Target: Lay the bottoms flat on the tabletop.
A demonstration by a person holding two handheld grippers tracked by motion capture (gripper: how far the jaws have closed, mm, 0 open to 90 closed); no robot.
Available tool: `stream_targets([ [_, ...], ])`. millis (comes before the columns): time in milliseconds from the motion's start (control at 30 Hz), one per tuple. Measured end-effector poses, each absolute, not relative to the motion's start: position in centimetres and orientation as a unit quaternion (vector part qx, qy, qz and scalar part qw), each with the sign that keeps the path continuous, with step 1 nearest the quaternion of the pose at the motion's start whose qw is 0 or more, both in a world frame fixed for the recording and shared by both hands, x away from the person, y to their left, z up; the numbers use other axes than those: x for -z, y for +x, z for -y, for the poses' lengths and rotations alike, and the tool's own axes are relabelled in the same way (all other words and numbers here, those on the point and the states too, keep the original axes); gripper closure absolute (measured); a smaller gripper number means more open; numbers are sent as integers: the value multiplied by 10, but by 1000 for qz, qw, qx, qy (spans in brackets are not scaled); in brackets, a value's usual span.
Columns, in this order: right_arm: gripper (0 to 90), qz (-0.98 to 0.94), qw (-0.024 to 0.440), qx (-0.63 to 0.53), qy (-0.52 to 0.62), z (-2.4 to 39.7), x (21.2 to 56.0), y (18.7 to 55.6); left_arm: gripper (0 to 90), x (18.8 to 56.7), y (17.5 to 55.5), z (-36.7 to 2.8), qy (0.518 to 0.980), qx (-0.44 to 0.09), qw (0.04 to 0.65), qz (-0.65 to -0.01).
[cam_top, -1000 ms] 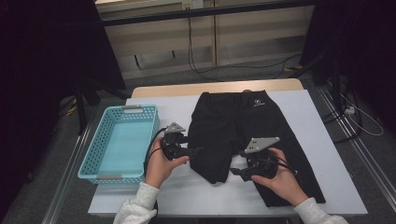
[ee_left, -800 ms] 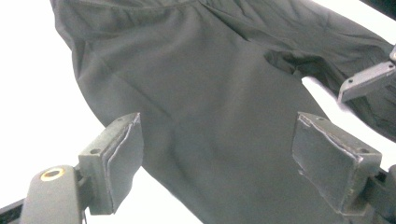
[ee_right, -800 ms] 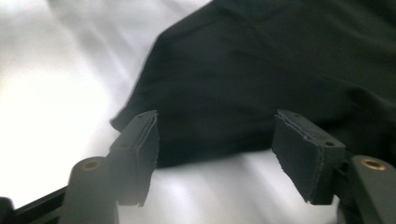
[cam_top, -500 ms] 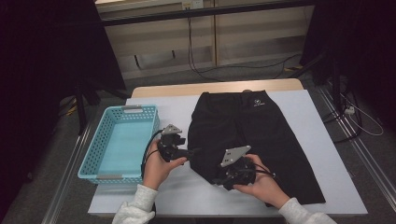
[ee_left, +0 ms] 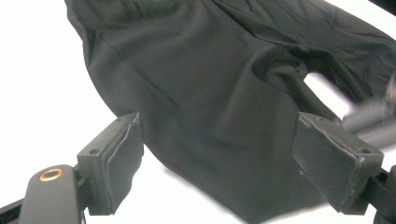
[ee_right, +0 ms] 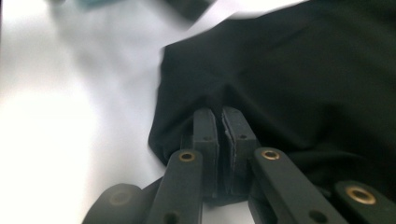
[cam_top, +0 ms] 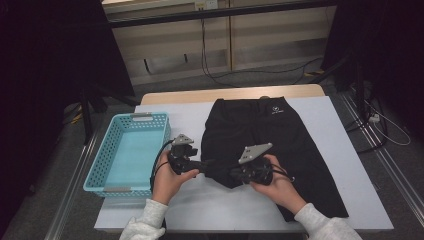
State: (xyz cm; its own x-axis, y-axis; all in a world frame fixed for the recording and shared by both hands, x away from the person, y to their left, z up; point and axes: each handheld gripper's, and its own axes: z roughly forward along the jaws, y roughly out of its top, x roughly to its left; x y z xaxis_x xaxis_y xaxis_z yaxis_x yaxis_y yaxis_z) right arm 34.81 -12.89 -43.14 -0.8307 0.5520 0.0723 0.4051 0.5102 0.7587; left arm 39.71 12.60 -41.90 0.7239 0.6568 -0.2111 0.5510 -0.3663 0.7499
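Observation:
A pair of black shorts (cam_top: 272, 132) lies flat on the white table (cam_top: 185, 212), waistband at the far side. My right gripper (cam_top: 231, 173) is at the near left hem. Its jaws have just been closing and now stand shut, pinching a pucker of the black fabric (ee_right: 303, 84) at the right gripper's tips (ee_right: 222, 116). My left gripper (cam_top: 210, 165) points right at the same hem from the left. In the left gripper view the left gripper (ee_left: 217, 156) is open, its pads (ee_left: 123, 154) wide apart on either side of the shorts' edge (ee_left: 201, 84) without pressing on it.
A light blue plastic basket (cam_top: 102, 162) stands on the table's left side, close to my left hand. The shorts' right leg reaches nearly to the table's near edge. Cables lie on the floor beyond the table.
My right gripper has moved left across the shorts toward the left gripper and shut on the hem. The left gripper has stayed in place, still open.

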Motion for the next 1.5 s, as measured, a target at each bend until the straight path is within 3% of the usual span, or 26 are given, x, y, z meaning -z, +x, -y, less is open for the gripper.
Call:
stream_targets([
  [267,853,-808,108,-443,374,165,430,387,169,422,395,-125,826,-57,425,-366],
  [467,853,-812,117,-411,397,168,440,395,171,429,393,-118,832,-54,420,-358],
  [800,831,-824,126,-379,402,164,448,397,267,449,396,-107,846,-58,402,-346],
  [967,774,-825,130,-382,396,163,451,396,325,459,399,-100,855,-65,398,-326],
  [1100,720,-823,138,-386,393,163,451,395,439,460,399,-97,854,-73,406,-317],
  [1367,744,-820,143,-393,390,162,448,394,847,452,393,-93,859,-33,402,-317],
  [1500,755,-816,149,-399,391,164,446,394,884,441,392,-97,847,-24,416,-330],
])
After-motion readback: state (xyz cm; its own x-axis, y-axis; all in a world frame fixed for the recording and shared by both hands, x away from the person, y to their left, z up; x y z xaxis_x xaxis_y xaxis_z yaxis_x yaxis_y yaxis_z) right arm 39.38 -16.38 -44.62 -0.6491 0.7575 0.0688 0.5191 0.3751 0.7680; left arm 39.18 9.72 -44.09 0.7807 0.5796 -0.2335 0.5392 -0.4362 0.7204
